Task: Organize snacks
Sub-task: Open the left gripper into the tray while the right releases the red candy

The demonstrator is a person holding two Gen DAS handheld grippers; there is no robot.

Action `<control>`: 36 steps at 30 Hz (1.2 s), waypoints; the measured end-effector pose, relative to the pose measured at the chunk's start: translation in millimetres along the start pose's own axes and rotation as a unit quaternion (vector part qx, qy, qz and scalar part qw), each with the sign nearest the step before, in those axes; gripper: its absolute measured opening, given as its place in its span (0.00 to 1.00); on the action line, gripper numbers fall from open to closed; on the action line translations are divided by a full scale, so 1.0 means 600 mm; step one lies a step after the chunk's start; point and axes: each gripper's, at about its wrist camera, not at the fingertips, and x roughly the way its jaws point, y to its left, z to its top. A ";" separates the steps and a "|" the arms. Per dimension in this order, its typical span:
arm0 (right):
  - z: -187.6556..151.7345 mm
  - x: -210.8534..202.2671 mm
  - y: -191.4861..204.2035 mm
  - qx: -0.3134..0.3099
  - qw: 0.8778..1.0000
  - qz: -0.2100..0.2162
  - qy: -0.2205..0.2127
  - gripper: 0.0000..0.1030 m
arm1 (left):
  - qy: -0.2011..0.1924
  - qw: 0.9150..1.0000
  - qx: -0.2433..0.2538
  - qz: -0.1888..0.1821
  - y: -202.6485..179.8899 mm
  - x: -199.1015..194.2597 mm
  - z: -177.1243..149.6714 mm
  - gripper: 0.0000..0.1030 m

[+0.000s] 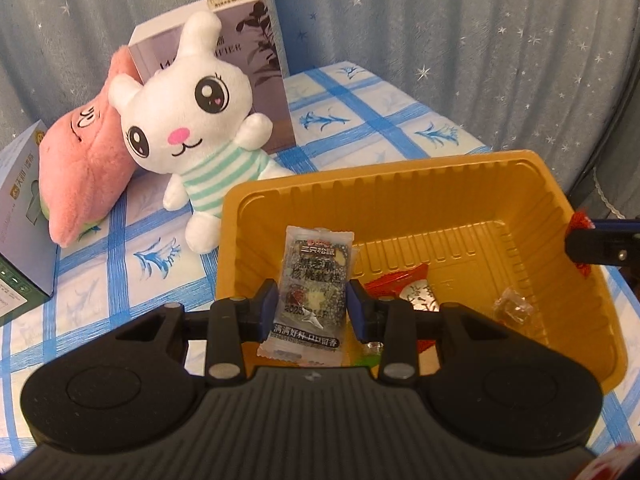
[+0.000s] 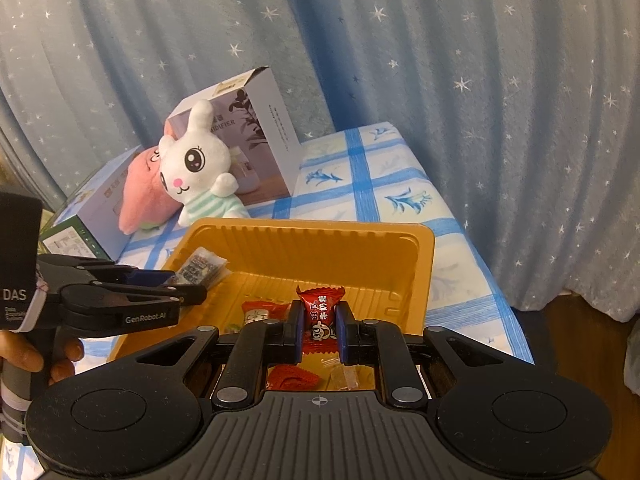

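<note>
Two hand-held grippers hover over a ribbed, mustard-yellow plastic tray [image 1: 520, 184] on a blue-checked tablecloth [image 1: 360, 96], each carrying a snack; the left gripper [image 1: 312, 304] is clamped on a clear-edged, grey speckled sachet of walnut cake [image 1: 316, 284], pads pressing its two long sides about midway, the packet upright above the tray's near-left corner; the right gripper [image 2: 319, 326] is closed tight on a small red-wrapped milk candy [image 2: 322, 312], pinched across its middle with the crimped top end standing free, above the tray's near edge; both wrappers look light and slick, the sachet soft enough to buckle if squeezed harder, the candy firmer inside its foil, so a hold across the filled middle, not on the thin sealed ends, seems the safest; already lying in the tray are a red-and-white wrapped sweet [image 1: 408, 288] and a small clear-wrapped brown candy [image 1: 514, 308]; further pieces, one green and one red, lie under the gripper bodies and cannot be identified; the tray's near wall is hidden behind both tools; the person shows only as fingers on the left handle [image 2: 24, 356]; behind the tray lean a white plush rabbit in a green-striped shirt [image 1: 192, 120] and a pink plush cushion [image 1: 84, 160], against a pale humidifier box [image 1: 256, 64]; a second carton at the left is cut off by the frame.
</note>
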 end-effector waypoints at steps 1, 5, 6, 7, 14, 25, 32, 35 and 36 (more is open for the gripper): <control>0.000 0.001 0.000 0.000 1.000 -0.001 0.000 0.16 | 0.000 1.000 -0.001 -0.001 0.001 0.003 0.000 0.34; 0.001 0.008 0.000 0.000 1.000 -0.003 0.002 0.16 | -0.006 1.000 -0.001 0.000 0.003 0.007 0.002 0.34; 0.000 0.009 0.000 0.000 1.000 -0.003 0.002 0.16 | -0.006 1.000 -0.001 -0.001 0.004 0.006 0.002 0.34; 0.000 0.010 0.000 0.000 1.000 -0.002 0.003 0.16 | -0.006 1.000 -0.002 -0.003 0.006 0.005 0.002 0.34; 0.003 0.022 0.000 -0.002 1.000 -0.001 0.008 0.16 | -0.007 1.000 -0.005 -0.020 0.013 -0.011 -0.001 0.34; 0.014 0.050 0.007 -0.005 1.000 0.000 0.015 0.16 | -0.012 1.000 -0.010 -0.027 0.022 -0.022 -0.005 0.34; 0.020 0.067 0.021 -0.013 1.000 0.003 0.016 0.16 | -0.012 0.999 -0.013 -0.030 0.026 -0.024 -0.007 0.34; 0.022 0.071 0.025 -0.015 1.000 0.003 0.010 0.16 | -0.011 0.999 -0.014 -0.030 0.028 -0.025 -0.010 0.34; 0.022 0.071 0.026 -0.015 1.000 0.005 0.005 0.16 | -0.012 0.999 -0.015 -0.031 0.029 -0.025 -0.011 0.34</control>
